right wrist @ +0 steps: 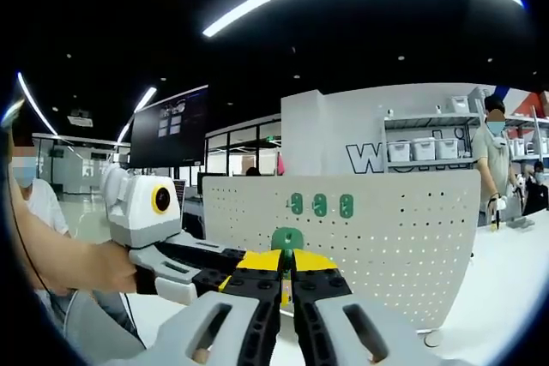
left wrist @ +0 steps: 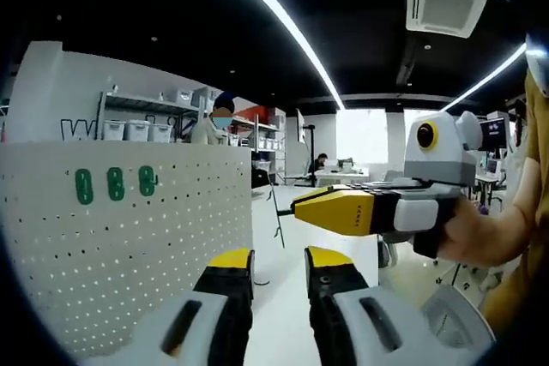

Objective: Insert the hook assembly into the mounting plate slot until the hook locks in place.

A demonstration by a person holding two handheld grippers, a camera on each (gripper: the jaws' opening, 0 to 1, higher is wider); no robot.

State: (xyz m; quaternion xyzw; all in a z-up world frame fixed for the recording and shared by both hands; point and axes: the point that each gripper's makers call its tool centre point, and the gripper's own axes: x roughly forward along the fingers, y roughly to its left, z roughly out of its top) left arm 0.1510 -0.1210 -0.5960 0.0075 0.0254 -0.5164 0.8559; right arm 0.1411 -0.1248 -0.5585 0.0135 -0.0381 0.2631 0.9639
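Right gripper view: right hand-held gripper (right wrist: 286, 273) clamped on green hook assembly (right wrist: 286, 238), just before the upright pegboard plate (right wrist: 412, 246); left hand-held gripper (left wrist: 280, 265) stands apart, empty.

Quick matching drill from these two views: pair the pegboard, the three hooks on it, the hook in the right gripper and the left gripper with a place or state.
Things:
1. pegboard
2. three green hooks
3. green hook
4. left gripper

States:
A. open, holding nothing
B. hung in a row
C. upright, white, perforated
D. pinched in the right gripper

Pairs: 1-C, 2-B, 3-D, 4-A
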